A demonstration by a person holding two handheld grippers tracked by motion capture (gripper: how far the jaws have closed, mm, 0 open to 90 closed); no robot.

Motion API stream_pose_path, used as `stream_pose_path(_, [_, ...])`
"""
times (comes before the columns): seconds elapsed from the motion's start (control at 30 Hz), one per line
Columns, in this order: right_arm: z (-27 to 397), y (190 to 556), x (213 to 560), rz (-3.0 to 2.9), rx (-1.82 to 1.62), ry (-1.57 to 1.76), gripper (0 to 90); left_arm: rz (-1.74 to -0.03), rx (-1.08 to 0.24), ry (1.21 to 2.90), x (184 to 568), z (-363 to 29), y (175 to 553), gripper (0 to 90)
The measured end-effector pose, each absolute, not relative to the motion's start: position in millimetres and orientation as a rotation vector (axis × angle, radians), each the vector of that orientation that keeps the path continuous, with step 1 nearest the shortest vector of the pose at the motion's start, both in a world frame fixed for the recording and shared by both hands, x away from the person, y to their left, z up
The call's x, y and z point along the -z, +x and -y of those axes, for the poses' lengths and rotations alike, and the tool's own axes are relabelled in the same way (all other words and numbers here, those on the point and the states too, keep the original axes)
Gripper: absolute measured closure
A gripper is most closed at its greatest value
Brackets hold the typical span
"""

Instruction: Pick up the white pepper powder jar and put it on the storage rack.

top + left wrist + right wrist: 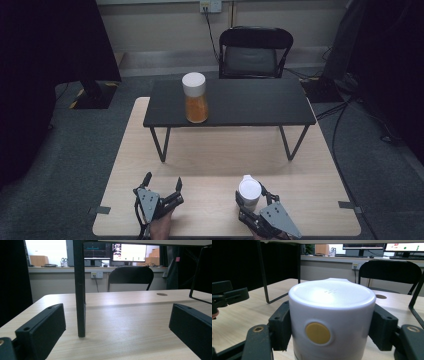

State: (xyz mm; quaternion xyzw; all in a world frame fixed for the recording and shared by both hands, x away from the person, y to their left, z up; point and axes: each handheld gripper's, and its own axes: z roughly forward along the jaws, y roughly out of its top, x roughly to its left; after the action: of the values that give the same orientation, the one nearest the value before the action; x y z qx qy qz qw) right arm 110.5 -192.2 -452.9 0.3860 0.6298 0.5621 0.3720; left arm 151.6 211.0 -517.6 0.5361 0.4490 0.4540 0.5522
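Note:
A white lidded container stands on the wooden table near its front edge. My right gripper is shut on it. In the right gripper view both jaws press the sides of the white container, which has a round yellow spot on its front. My left gripper rests open at the front left, and its wide-apart jaws have nothing between them. A clear jar with a white lid and orange contents stands on the left part of a low black shelf.
The black shelf stands on thin metal legs across the middle of the table, one leg just ahead of my left gripper. A black folding chair sits behind the table. Bare wood lies between the grippers and under the shelf.

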Motion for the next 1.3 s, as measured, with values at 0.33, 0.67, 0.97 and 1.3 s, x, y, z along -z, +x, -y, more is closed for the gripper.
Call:
stream_pose_path(0.33, [193.3,118.9,439.1,-1.65,-1.454,0.966,30.6,-1.062,-1.074,1.267,517.6,-211.0,151.6,0.1])
stream_pose_path(0.67, [194.3,126.5,428.6,-1.668,-1.462,0.946,30.6,-1.062,-1.074,1.268,517.6,-211.0,151.6,0.1])
stream_pose_path(0.97, [196.0,134.6,415.2,-1.677,-1.47,0.944,30.7,-1.062,-1.074,1.267,517.7,-211.0,151.6,0.1])
stream_pose_path(1.3, [198.2,144.5,398.8,-1.676,-1.465,0.918,30.6,-1.062,-1.073,1.267,517.6,-211.0,151.6,0.1])
